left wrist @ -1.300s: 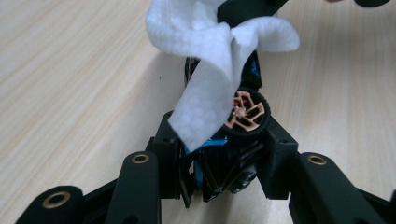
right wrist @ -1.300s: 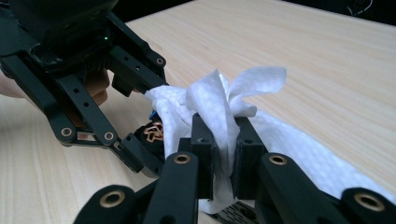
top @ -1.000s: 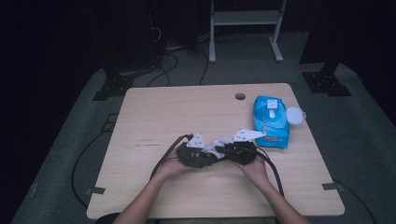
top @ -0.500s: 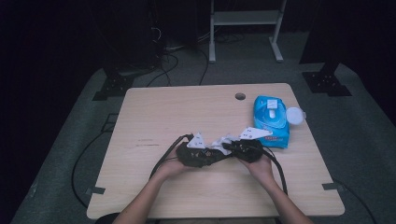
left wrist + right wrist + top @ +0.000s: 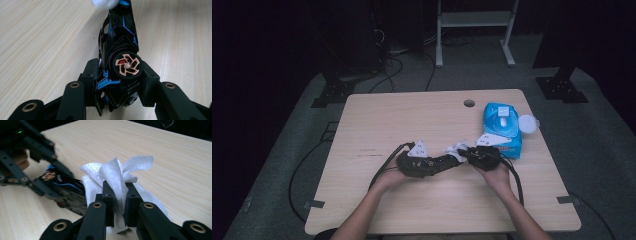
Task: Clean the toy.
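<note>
the left gripper (image 5: 117, 82) clamps the rear of a black toy car with blue trim and copper wheels (image 5: 120, 50), held over the pale wooden table (image 5: 412, 115). the right gripper (image 5: 119, 195), jaws closed, pinches a crumpled white wipe (image 5: 112, 173) touching the car's front end.

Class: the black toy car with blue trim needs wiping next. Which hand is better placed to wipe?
Right. The right gripper already pinches the white wet wipe beside the black toy car with blue trim, which the left gripper clamps.
</note>
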The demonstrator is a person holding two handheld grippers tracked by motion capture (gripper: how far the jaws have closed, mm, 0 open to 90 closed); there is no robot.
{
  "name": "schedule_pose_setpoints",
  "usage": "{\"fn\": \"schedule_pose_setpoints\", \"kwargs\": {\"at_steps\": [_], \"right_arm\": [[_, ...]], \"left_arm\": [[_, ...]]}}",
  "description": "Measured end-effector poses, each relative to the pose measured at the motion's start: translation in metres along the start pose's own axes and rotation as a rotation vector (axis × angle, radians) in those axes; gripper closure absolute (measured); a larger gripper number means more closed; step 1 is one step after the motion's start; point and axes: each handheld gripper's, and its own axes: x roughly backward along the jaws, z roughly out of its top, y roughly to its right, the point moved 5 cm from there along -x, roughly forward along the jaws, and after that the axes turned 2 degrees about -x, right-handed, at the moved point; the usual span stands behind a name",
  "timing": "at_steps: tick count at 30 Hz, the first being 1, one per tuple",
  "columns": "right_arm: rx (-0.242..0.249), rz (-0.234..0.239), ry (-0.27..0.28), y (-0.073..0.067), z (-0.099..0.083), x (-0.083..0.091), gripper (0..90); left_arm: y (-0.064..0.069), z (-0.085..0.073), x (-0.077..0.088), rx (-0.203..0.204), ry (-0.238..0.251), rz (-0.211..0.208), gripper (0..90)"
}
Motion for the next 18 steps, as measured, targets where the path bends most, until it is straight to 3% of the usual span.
{"fn": "schedule_pose_setpoints", "kwargs": {"at_steps": [4,9,14,15,18], "right_arm": [[0.007,-0.013,-0.002,-0.001,0.0,0.0,81.0],[0.027,0.013,-0.003,-0.012,0.002,-0.004,81.0],[0.037,0.064,-0.002,-0.028,0.003,-0.011,80.9],[0.048,0.096,-0.002,-0.035,0.004,-0.014,80.9],[0.068,0.092,-0.005,-0.036,0.004,-0.015,80.9]], "left_arm": [[0.0,0.001,-0.001,0.005,-0.001,0.003,57.0],[0.001,0.006,-0.003,0.008,0.0,0.014,49.3],[0.003,0.006,-0.005,-0.005,-0.016,0.03,54.5],[0.003,0.005,-0.004,-0.025,-0.026,0.03,56.6],[0.002,0.004,-0.002,-0.016,-0.024,0.023,57.1]]}}
